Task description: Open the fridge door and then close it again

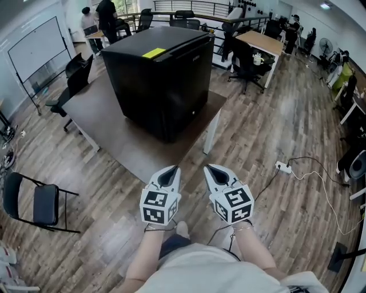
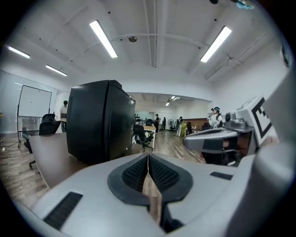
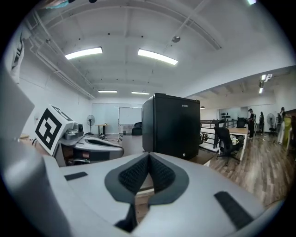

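A small black fridge (image 1: 163,80) stands on a brown table (image 1: 131,149), its door closed; it also shows ahead in the left gripper view as the fridge (image 2: 99,122) and in the right gripper view as the fridge (image 3: 171,125). Both grippers hang side by side in front of the table's near corner, well short of the fridge. My left gripper (image 1: 170,169) is shut with nothing in it, pads meeting (image 2: 148,159). My right gripper (image 1: 209,167) is likewise shut and empty, its pads closed (image 3: 149,159).
A black folding chair (image 1: 40,203) stands at the left. Office chairs (image 1: 74,80) flank the table's left side. A white power strip (image 1: 282,167) and cables lie on the wood floor at right. Desks, chairs and people fill the far room beyond a railing (image 1: 194,7).
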The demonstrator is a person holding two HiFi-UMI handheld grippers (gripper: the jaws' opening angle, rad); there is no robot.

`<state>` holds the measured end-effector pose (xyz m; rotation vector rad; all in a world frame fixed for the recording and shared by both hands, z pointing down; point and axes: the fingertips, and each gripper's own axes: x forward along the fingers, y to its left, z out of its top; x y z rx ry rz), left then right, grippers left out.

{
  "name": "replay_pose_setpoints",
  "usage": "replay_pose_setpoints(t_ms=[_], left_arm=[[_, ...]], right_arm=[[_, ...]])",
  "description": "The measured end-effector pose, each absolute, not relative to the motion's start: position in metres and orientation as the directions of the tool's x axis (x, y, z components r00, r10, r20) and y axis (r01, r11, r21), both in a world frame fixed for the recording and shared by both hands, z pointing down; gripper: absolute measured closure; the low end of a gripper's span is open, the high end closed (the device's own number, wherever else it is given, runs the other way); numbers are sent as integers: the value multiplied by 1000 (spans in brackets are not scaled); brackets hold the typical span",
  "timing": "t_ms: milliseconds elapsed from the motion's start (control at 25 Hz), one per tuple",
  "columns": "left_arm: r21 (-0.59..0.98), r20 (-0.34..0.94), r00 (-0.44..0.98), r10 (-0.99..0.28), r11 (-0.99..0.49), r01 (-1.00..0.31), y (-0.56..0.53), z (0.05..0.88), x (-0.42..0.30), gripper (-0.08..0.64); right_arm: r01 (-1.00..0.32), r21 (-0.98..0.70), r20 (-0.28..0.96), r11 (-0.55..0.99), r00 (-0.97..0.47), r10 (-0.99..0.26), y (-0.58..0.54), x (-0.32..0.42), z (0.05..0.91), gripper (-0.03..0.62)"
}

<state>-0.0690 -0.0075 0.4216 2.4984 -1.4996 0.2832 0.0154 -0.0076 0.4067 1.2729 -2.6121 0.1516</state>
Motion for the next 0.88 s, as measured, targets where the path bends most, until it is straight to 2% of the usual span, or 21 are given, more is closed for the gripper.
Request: replay_pose_setpoints(t_ms=[360,640,880], left_arm=[[31,244,483,-841,-491,-871,-121,402,-107,552],[42,245,472,-847,-477,-878,-163,411,-114,552],[62,208,433,-877,-430,-901,-204,399,-120,552]], right_arm=[[-781,-86,203,618,-621,-757,-119,-29,392,594],[-787,-5,161,617,-610,-776,-160,-36,376,594],[-751,16,166,660,-649,-743,-202,-39,378,594]])
